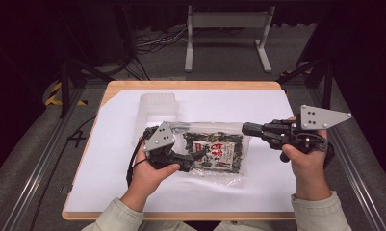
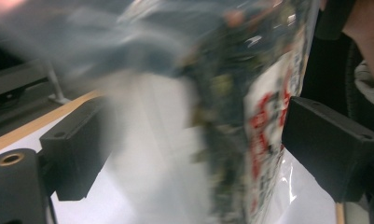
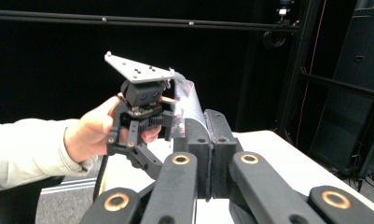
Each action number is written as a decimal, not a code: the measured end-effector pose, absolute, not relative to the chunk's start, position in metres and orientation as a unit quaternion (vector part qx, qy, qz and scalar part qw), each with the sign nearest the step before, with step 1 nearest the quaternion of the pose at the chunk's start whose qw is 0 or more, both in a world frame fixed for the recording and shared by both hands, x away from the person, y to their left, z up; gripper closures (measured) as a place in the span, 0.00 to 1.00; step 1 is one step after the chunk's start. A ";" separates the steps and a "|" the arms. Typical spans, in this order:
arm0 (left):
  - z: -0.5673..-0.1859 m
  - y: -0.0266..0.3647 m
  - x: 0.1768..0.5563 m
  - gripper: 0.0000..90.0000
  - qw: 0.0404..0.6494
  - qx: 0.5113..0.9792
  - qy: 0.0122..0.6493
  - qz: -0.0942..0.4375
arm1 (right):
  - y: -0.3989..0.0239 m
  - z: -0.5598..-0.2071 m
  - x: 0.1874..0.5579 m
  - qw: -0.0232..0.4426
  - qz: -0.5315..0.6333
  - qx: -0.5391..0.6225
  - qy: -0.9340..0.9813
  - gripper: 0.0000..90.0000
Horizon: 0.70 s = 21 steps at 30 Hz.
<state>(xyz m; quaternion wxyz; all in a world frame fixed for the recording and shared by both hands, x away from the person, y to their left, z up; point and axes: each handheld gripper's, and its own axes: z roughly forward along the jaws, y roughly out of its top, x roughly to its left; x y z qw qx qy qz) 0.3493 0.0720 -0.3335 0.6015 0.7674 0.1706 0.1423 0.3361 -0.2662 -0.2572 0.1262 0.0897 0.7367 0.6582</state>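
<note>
Right gripper (image 1: 248,128) is clamping the clear edge of the seaweed snack bag (image 1: 218,153), jaws fully closed, bag hanging just above the white sheet (image 1: 109,183). Left gripper (image 1: 198,155) is sitting wide open, bag between the jaws, pads not pressing.
</note>
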 end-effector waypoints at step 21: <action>-0.335 0.069 0.351 0.45 0.610 0.768 0.146 0.130 | -0.266 -0.268 0.346 0.116 0.677 0.089 0.721 1.00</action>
